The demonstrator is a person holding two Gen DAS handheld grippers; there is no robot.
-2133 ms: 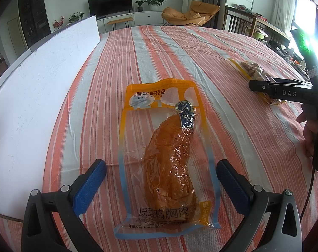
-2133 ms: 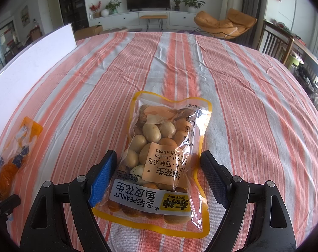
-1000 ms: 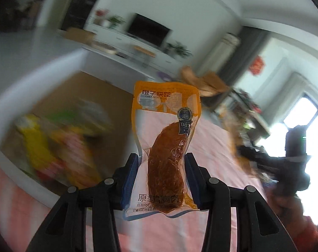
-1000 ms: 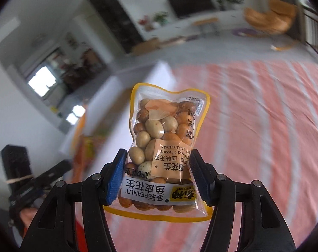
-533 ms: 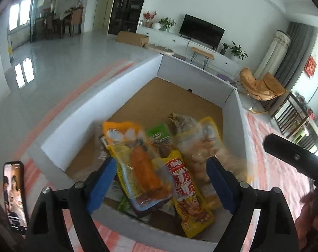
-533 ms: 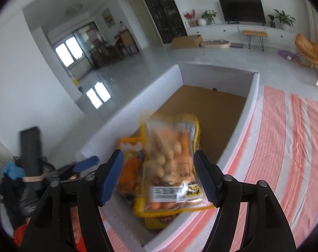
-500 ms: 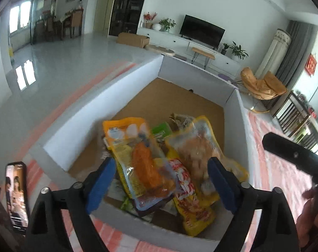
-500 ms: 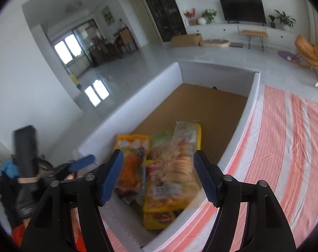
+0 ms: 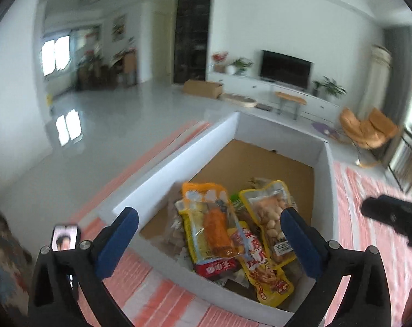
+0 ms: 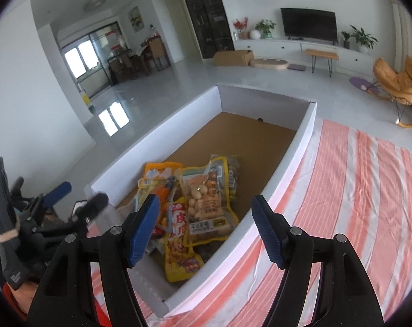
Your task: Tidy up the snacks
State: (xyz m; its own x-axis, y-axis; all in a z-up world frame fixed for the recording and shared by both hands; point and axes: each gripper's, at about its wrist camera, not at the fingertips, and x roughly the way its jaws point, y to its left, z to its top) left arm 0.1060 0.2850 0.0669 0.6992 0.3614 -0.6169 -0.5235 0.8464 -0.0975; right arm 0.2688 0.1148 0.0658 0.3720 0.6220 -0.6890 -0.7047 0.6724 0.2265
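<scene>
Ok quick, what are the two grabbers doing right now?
Left gripper: jaws open, holding nothing, just been opening.
Right gripper: jaws open, holding nothing.

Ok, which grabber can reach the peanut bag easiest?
Probably the right gripper: the peanut bag lies centred ahead of it, off-centre for the left gripper. Both jaws have just been opening, empty.

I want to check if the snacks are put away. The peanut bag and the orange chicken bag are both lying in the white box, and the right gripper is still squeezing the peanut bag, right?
Not quite. The right gripper is open and squeezes nothing; the right wrist view shows its jaws apart above the peanut bag. The rest holds: the peanut bag and the orange chicken bag both lie in the white box.
</scene>
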